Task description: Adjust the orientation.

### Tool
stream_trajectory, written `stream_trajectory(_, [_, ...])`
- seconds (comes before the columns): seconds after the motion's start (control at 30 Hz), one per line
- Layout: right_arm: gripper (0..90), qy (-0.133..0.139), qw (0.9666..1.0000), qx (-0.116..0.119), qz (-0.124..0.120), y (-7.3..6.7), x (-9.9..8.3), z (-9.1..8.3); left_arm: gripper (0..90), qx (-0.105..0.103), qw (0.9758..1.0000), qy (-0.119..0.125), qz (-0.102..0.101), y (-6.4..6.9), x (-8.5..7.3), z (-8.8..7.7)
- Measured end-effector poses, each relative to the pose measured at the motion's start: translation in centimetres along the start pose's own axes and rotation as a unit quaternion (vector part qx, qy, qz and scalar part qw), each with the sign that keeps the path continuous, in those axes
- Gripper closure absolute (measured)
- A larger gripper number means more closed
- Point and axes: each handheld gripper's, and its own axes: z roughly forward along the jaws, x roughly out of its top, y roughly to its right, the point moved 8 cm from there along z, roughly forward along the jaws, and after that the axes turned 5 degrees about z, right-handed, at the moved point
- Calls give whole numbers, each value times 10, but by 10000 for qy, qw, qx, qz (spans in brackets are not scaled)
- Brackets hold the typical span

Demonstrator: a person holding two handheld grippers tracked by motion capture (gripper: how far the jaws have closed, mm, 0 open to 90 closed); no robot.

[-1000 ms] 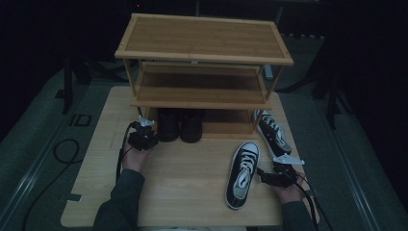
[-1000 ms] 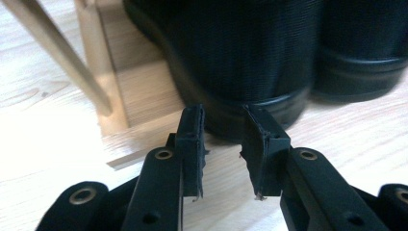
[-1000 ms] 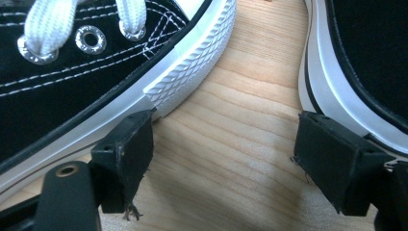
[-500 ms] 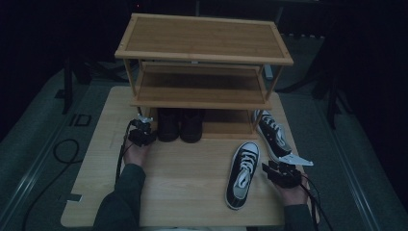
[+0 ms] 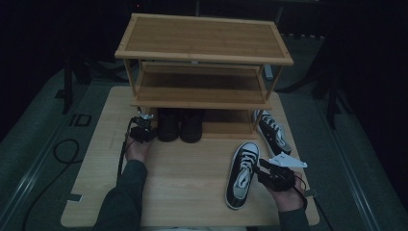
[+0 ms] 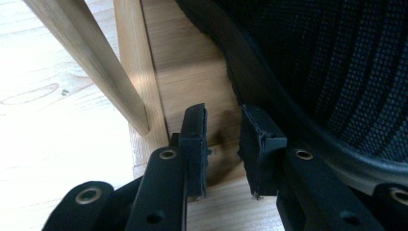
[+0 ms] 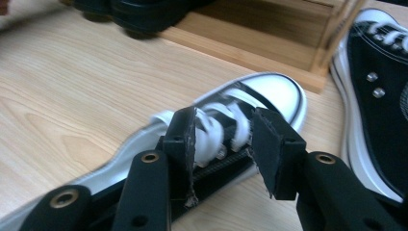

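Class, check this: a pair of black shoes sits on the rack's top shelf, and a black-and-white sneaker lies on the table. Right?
Not quite. The black shoes sit on the rack's bottom shelf, as the high view shows. The sneaker does lie on the table.

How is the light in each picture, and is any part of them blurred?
High view: dim, the surroundings nearly black, only the rack and table lit. Left gripper view: the table at left is washed out bright; the black shoe is sharp. Right gripper view: well lit, but the sneaker behind the right tool is smeared by motion blur.
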Motion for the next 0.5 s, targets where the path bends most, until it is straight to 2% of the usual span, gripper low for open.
stream_trajectory(0.13, [595,-99,9999,58,-10,-8,1,3,722,-87,9999,9,-106,-2,0,1])
stream_trajectory(0.23, [589,-232,9997,93,25,-12,-1,7,723,-73,10000,17,-62,-1,0,1])
stream_trajectory(0.4, [582,-526,9986,52,-50,-19,-9,10,738,-54,10000,7,-61,0,0,1])
stream_trajectory(0.47, [600,-712,9974,-89,-84,-18,-16,10,739,-45,10000,4,-59,0,0,1])
stream_trajectory(0.5, [654,-782,9969,-59,-72,-18,-19,10,739,-47,10000,3,-58,0,0,1])
